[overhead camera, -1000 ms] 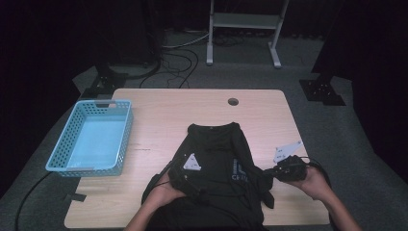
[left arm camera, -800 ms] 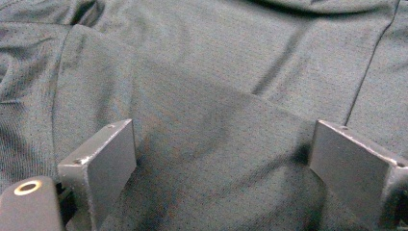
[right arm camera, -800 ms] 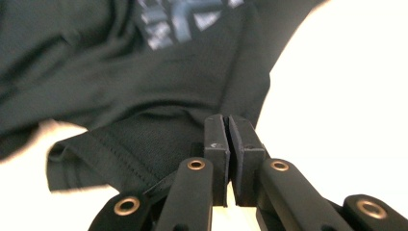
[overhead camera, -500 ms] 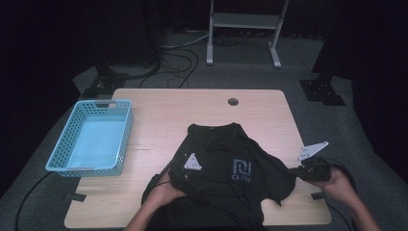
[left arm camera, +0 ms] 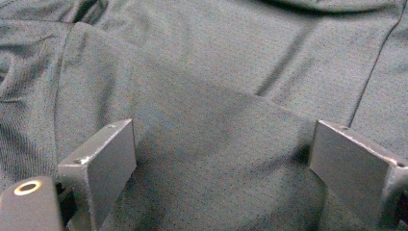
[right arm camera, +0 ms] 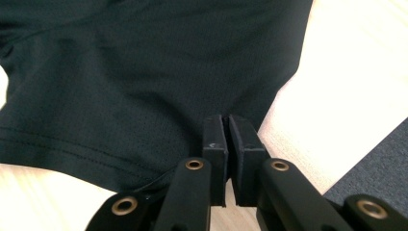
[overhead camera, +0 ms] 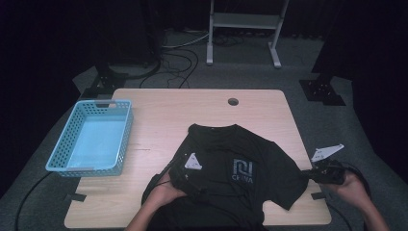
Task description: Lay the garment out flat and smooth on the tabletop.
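1. Pinched nearly together, the pads of my right gripper (right arm camera: 225, 139) clamp the edge of the black mesh-knit T-shirt (overhead camera: 235, 168) at its sleeve, near the desk's right edge; the cloth runs straight into the closed pads.
2. Spread wide, the pads of my left gripper (left arm camera: 221, 159) rest on the shirt's fabric, with cloth lying slack between them and nothing gripped.
3. Compared with a second ago, my right hand (overhead camera: 353, 185) has drawn the sleeve outward past the right edge of the light wooden desk (overhead camera: 159, 110), and the bunched shirt now lies opened, its grey chest print (overhead camera: 243, 169) showing. My left hand (overhead camera: 166, 192) has stayed on the shirt's lower left.
4. Fine dimpled knit, a stitched hem, soft folds; the shirt covers the desk's near middle, collar toward the far edge.
5. Well apart, a light-blue perforated plastic basket (overhead camera: 122, 139) sits at the desk's left edge.
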Demonstrator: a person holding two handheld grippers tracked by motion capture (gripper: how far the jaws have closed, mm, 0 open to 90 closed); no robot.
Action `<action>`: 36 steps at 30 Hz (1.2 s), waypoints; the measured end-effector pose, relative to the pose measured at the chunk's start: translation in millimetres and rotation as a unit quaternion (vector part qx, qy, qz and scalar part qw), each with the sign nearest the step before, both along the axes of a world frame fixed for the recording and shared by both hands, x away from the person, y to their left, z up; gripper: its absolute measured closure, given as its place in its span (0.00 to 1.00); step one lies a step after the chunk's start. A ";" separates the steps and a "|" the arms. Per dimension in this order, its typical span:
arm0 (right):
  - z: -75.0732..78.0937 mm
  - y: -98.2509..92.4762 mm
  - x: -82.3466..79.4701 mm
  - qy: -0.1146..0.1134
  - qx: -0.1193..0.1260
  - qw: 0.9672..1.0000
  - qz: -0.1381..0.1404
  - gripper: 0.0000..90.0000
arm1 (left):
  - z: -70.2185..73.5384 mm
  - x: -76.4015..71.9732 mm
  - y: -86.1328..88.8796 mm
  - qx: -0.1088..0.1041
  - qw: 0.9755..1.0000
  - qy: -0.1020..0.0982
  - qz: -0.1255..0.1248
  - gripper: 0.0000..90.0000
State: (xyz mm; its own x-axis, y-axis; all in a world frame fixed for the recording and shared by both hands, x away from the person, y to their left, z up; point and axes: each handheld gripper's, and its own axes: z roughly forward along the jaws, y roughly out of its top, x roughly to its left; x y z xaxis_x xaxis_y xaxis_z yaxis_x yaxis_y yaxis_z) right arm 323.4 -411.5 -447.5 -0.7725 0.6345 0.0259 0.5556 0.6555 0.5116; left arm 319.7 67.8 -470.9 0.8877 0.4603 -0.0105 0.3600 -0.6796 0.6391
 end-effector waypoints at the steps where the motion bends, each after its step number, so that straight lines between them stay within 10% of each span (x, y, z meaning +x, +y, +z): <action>1: 1.0 -0.3 -0.3 -0.003 0.005 1.000 0.000 0.90 | 0.0 0.0 0.0 0.000 1.000 0.000 0.000 0.09; 11: 22.8 15.8 -13.3 -0.033 0.025 0.999 0.012 0.65 | 6.9 0.2 0.4 -0.005 1.000 -0.005 0.001 0.10; 20: 5.3 46.0 -23.8 -0.026 0.032 0.999 0.035 0.55 | 17.8 -11.5 -7.5 -0.011 0.999 -0.005 -0.049 0.17; 36: -16.9 44.0 -34.8 -0.017 0.051 0.999 0.009 0.50 | 15.8 -31.5 -26.2 0.009 0.983 0.036 -0.180 0.53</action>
